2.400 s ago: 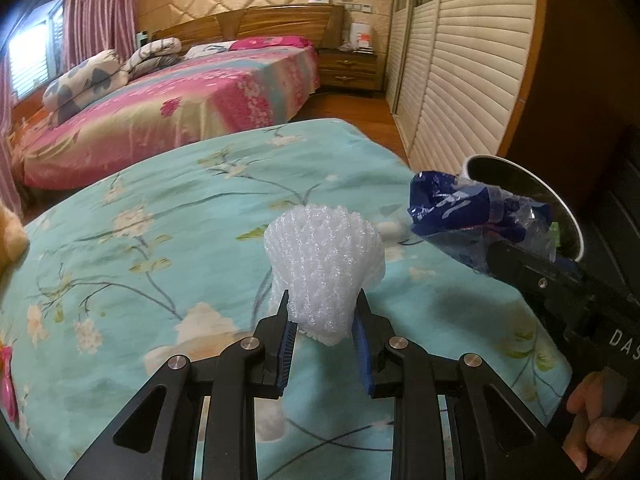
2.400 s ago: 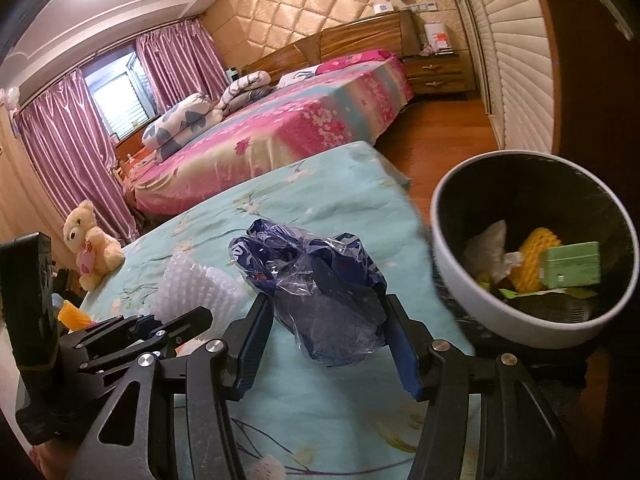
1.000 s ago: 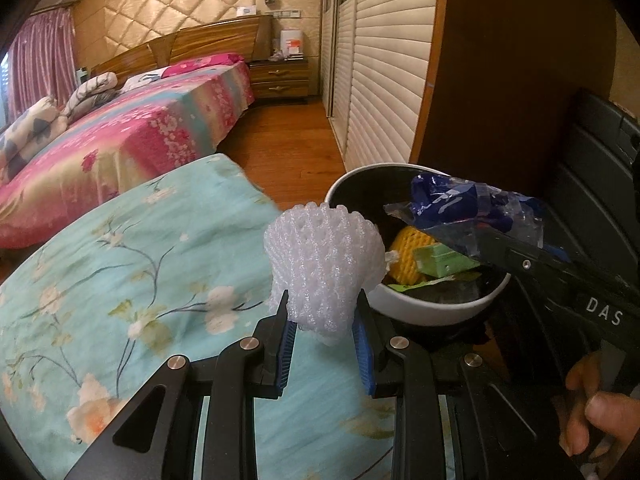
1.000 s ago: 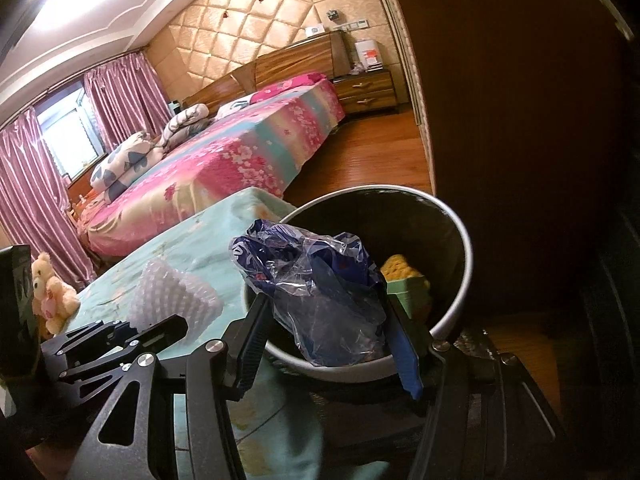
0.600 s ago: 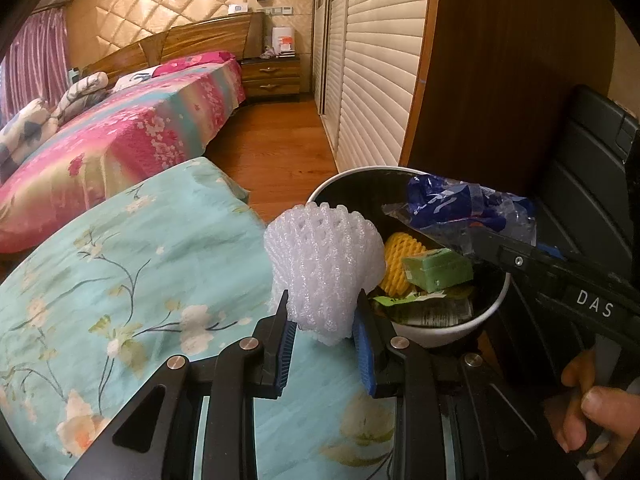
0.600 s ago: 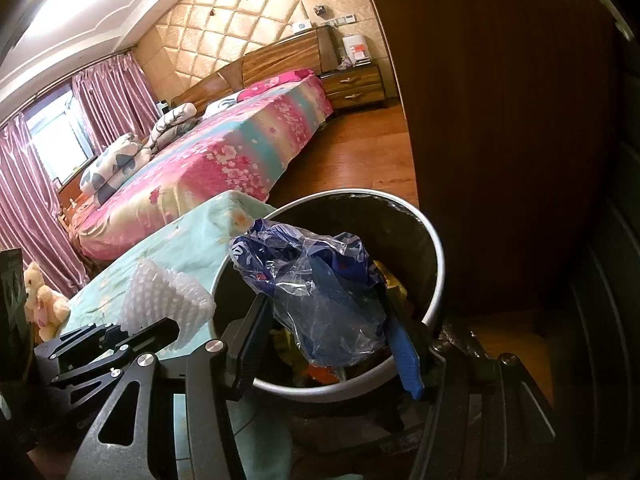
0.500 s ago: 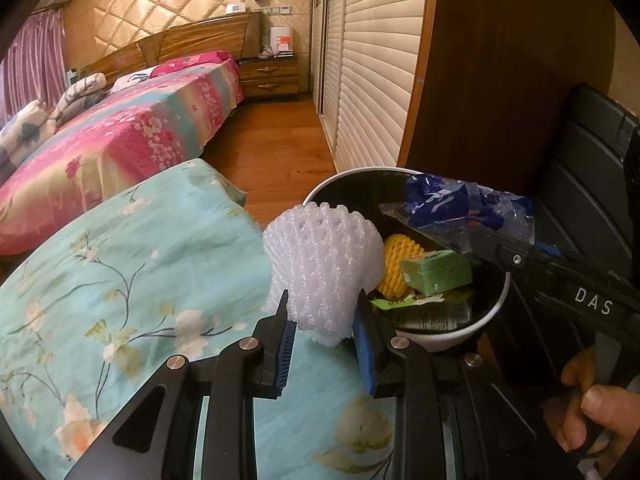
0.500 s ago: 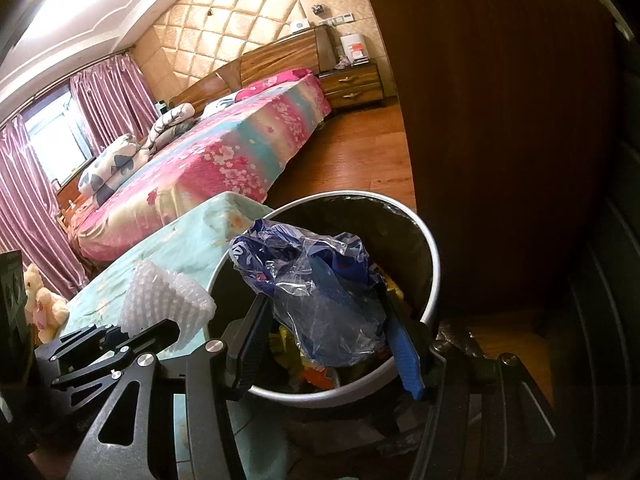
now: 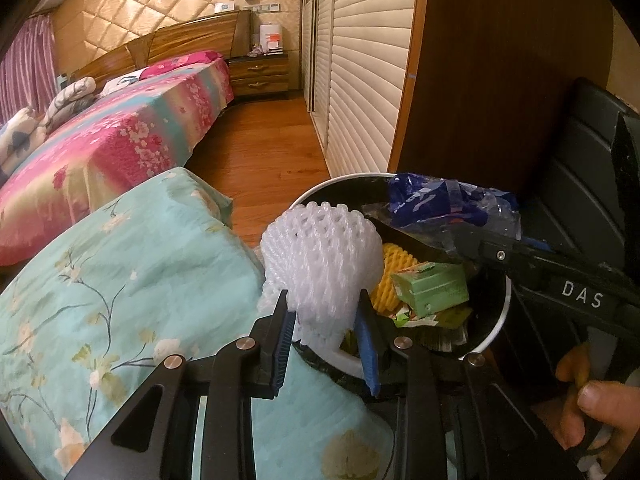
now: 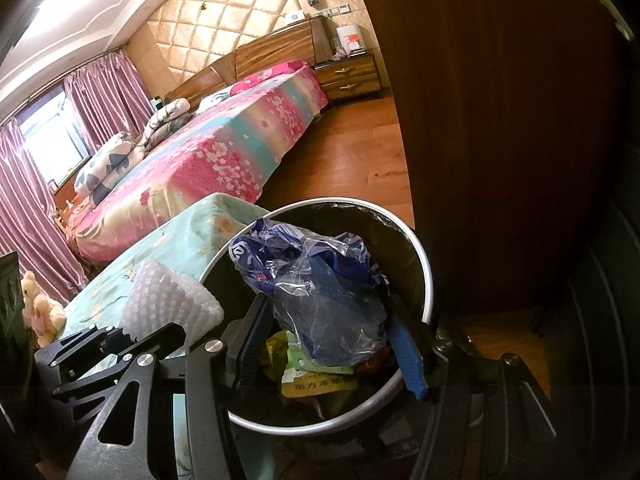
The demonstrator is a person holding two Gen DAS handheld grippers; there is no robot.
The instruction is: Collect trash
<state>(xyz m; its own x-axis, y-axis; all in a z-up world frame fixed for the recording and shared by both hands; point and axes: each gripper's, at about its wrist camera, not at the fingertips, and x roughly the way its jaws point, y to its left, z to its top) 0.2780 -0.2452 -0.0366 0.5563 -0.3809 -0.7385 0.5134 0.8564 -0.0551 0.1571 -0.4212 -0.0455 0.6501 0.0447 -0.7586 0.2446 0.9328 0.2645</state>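
My left gripper (image 9: 324,344) holds a white foam net (image 9: 320,260) just over the near rim of the white-rimmed trash bin (image 9: 502,320). Its jaws are opening, and the net still sits between the pads. My right gripper (image 10: 328,344) is shut on a crumpled blue and clear plastic bag (image 10: 316,292) above the bin's (image 10: 424,280) mouth. The left wrist view shows the bag (image 9: 448,204) hanging over the far side. Inside the bin lie a yellow foam net (image 9: 390,276), a green box (image 9: 432,290) and wrappers. The white net (image 10: 168,300) appears left of the bin in the right wrist view.
The bin stands beside a teal floral bedcover (image 9: 120,280). A dark wooden wardrobe panel (image 9: 500,80) and a black ribbed chair (image 9: 580,160) crowd the right. Wood floor (image 9: 260,160) and a pink bed (image 9: 120,140) lie beyond. A person's hand (image 9: 592,420) grips the right tool.
Both grippers have carried their loads from above the teal bedcover to the bin. The left one has since crept closer, so the white net now overlaps the bin's rim.
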